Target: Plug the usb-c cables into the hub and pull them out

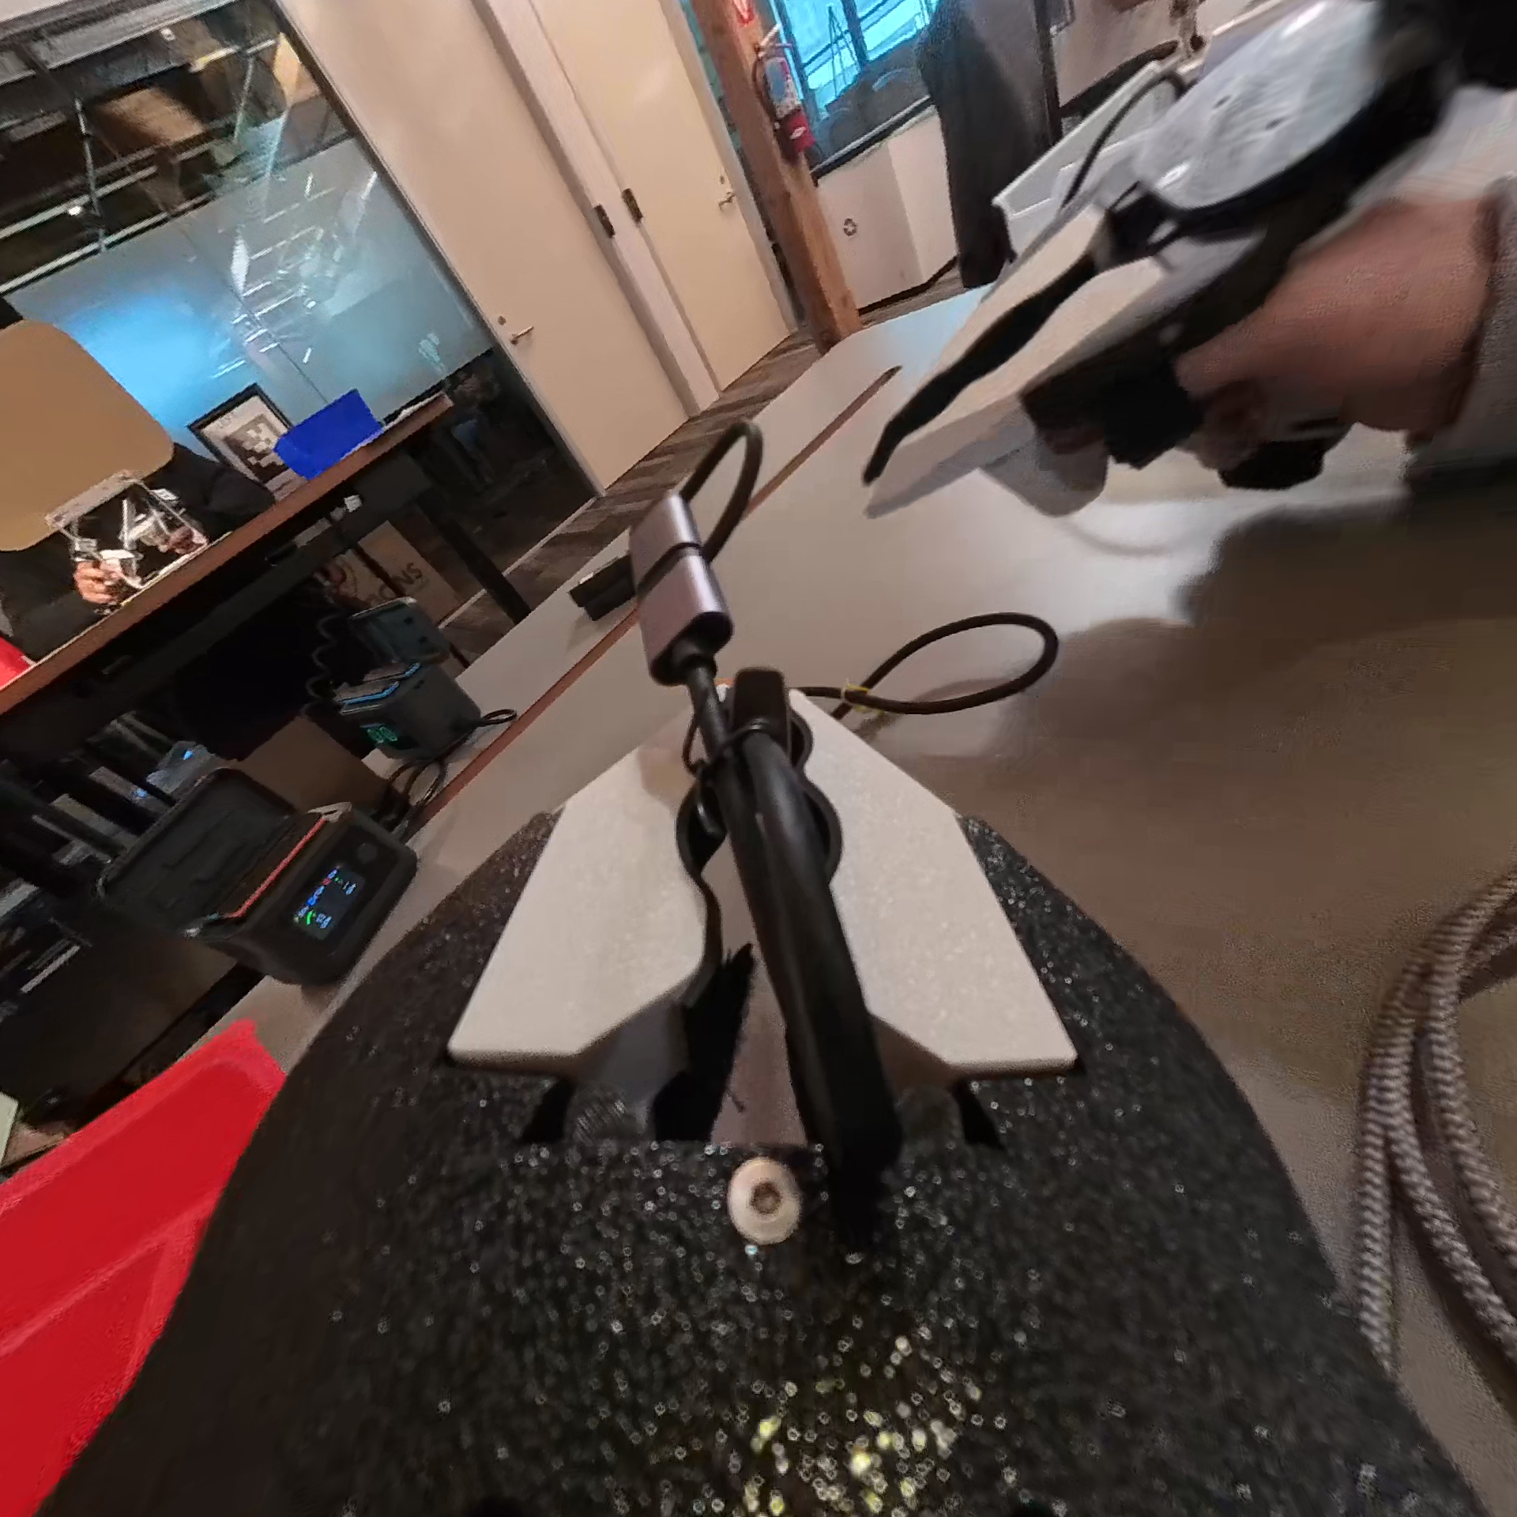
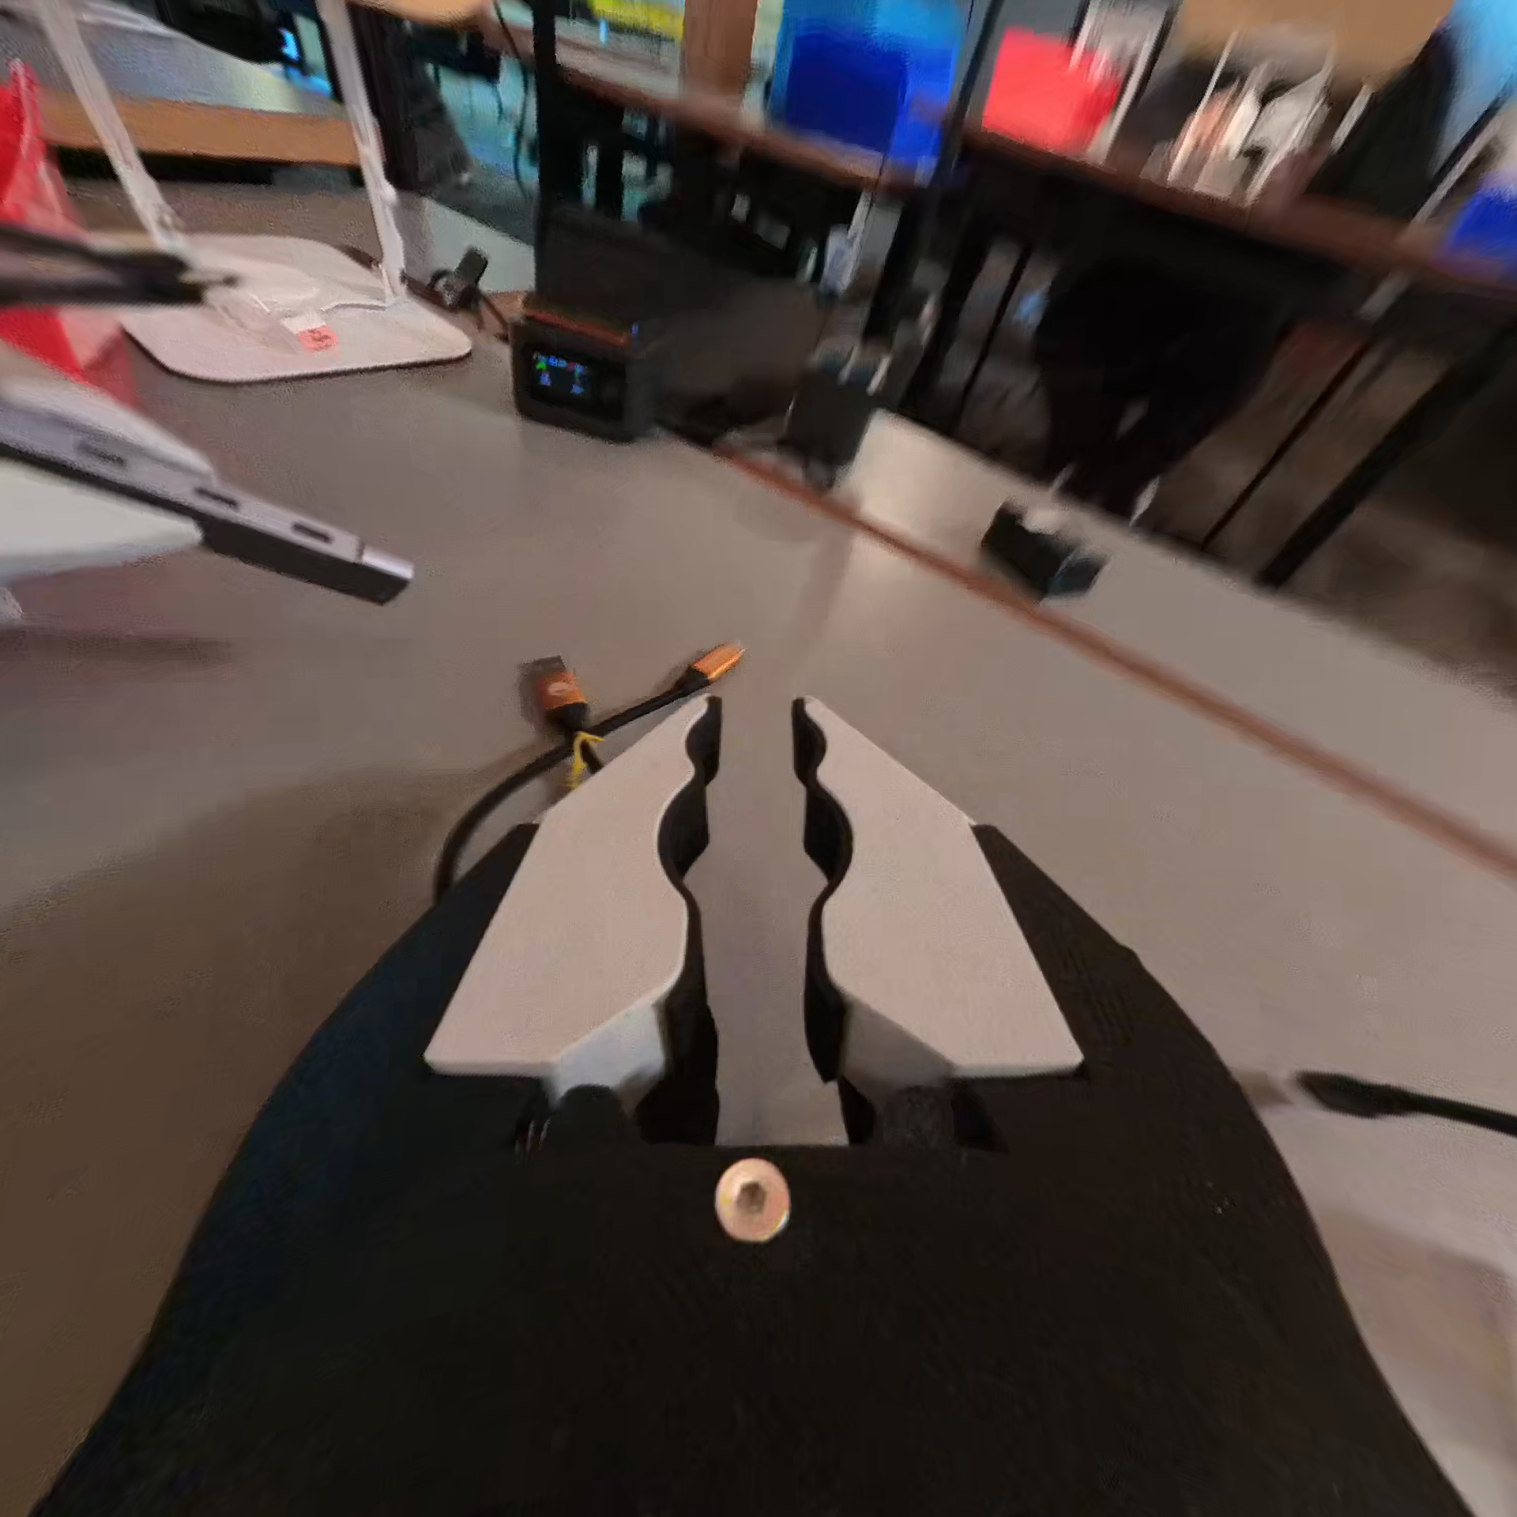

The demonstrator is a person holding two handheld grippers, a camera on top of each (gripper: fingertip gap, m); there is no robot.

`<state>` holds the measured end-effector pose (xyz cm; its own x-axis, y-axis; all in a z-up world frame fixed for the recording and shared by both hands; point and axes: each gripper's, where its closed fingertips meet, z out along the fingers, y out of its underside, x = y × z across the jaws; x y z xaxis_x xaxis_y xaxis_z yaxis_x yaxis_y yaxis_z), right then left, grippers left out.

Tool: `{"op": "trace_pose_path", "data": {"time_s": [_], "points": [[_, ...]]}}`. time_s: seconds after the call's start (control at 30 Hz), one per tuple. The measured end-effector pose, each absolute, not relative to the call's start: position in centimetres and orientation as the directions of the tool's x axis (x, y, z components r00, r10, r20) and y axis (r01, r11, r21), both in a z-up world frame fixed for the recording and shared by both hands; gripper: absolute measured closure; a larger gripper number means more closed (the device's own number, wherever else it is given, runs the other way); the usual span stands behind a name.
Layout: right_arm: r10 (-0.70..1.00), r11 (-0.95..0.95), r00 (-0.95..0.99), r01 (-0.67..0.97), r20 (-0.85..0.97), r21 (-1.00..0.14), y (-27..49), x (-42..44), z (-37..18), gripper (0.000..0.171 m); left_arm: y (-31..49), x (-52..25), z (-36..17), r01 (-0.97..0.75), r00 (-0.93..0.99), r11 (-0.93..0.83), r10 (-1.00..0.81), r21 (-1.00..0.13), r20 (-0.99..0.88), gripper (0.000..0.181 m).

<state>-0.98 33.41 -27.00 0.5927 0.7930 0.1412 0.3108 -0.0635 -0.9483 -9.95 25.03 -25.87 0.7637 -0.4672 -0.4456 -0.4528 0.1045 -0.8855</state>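
My left gripper (image 1: 759, 698) is shut on the slim dark hub (image 1: 808, 944), which sits edge-on between the fingers. The hub's short cable and grey plug (image 1: 681, 591) stick out past the fingertips. In the right wrist view the grey hub (image 2: 312, 550) juts out of the left gripper (image 2: 82, 509), held above the table. My right gripper (image 2: 755, 706) is open and empty, low over the table. A black cable with orange plugs (image 2: 714, 661) lies just ahead-left of its fingertips. The right gripper also shows in the left wrist view (image 1: 886, 460), held in a hand.
A black power unit with a lit screen (image 2: 575, 378) stands near the table's far edge, beside a white stand base (image 2: 312, 328). There is a small black box (image 2: 1042, 558) by the table seam. A braided grey cable (image 1: 1412, 1108) and a black cable (image 2: 1395, 1100) lie on the right, and a red bin (image 1: 123, 1190) on the left.
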Motion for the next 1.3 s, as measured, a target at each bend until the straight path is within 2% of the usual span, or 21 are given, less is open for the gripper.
{"op": "trace_pose_path", "data": {"time_s": [0.07,0.1,0.27,0.47,0.57,0.73,0.9,0.97,1.13,1.3], "points": [[0.838,-0.248,0.544,0.291,-0.054,-0.924,33.2,-2.9,-28.1,0.153,25.0,-10.0,-25.7,-0.434,0.77,0.105,-0.473,-0.895,-0.429,0.174],[0.828,-0.313,0.553,0.312,-0.096,-0.897,33.6,-3.4,-29.0,0.15,25.0,-10.0,-25.7,-0.43,0.771,0.106,-0.473,-0.897,-0.426,0.175],[0.801,-0.46,0.57,0.392,-0.182,-0.797,34.3,-6.2,-31.9,0.136,24.9,-9.8,-25.7,-0.454,0.756,0.124,-0.472,-0.883,-0.455,0.175],[0.801,-0.425,0.599,0.565,-0.004,-0.707,35.5,-7.0,-33.7,0.14,25.1,-9.5,-25.6,-0.522,0.72,0.155,-0.448,-0.839,-0.53,0.175],[0.816,-0.394,0.578,0.586,0.024,-0.708,35.5,-7.2,-33.7,0.163,25.0,-9.3,-25.7,-0.545,0.701,0.165,-0.449,-0.822,-0.555,0.174],[0.911,-0.285,0.411,0.656,0.014,-0.699,33.2,-5.7,-32.8,0.17,25.0,-9.4,-26.0,-0.528,0.699,0.156,-0.478,-0.835,-0.532,0.174],[0.994,-0.101,0.102,0.732,-0.039,-0.674,27.2,-2.4,-31.7,0.169,25.0,-9.3,-26.2,-0.51,0.696,0.144,-0.51,-0.848,-0.505,0.175],[0.999,-0.047,0.044,0.758,-0.021,-0.65,25.6,-0.9,-32.3,0.169,24.9,-8.9,-26.6,-0.511,0.681,0.144,-0.534,-0.847,-0.501,0.175],[0.993,0.058,0.029,0.72,0.114,-0.692,24.3,0.3,-33.2,0.169,24.4,-7.7,-27.2,-0.548,0.63,0.165,-0.563,-0.82,-0.535,0.175],[0.995,-0.002,0.073,0.654,0.06,-0.756,24.3,-0.3,-33.4,0.141,24.1,-7.2,-27.6,-0.584,0.592,0.182,-0.571,-0.791,-0.569,0.173]]}}
